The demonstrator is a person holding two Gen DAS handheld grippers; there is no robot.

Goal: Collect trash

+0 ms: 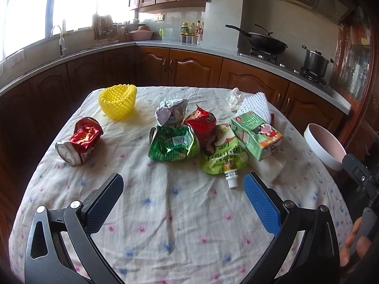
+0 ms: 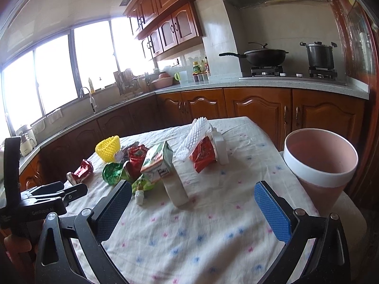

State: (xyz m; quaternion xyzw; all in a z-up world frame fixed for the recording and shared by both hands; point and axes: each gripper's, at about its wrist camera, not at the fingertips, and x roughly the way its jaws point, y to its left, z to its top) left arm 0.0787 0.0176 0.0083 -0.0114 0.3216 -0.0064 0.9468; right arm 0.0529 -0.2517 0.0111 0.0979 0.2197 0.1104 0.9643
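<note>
Trash lies across the cloth-covered table (image 1: 165, 213): a crushed red can (image 1: 81, 139), a yellow foam net (image 1: 118, 104), a green snack bag (image 1: 173, 144), crumpled wrappers (image 1: 173, 113), a green spout pouch (image 1: 221, 156) and a green drink carton (image 1: 257, 135) on white foam (image 1: 267, 165). My left gripper (image 1: 183, 184) hovers open over the near cloth, short of the pile. My right gripper (image 2: 193, 195) is open too, above the table's right side, with the carton (image 2: 157, 163) and a red wrapper (image 2: 203, 153) ahead. A pink bin (image 2: 322, 161) stands right of it.
Past the table, wooden cabinets and a grey counter wrap the room, with a sink at left and a wok (image 2: 263, 55) and pot (image 2: 319, 55) on the stove. White netting (image 1: 255, 104) and crumpled tissue (image 1: 234, 98) sit at the table's far right. A person's fingers (image 1: 353, 243) show at right.
</note>
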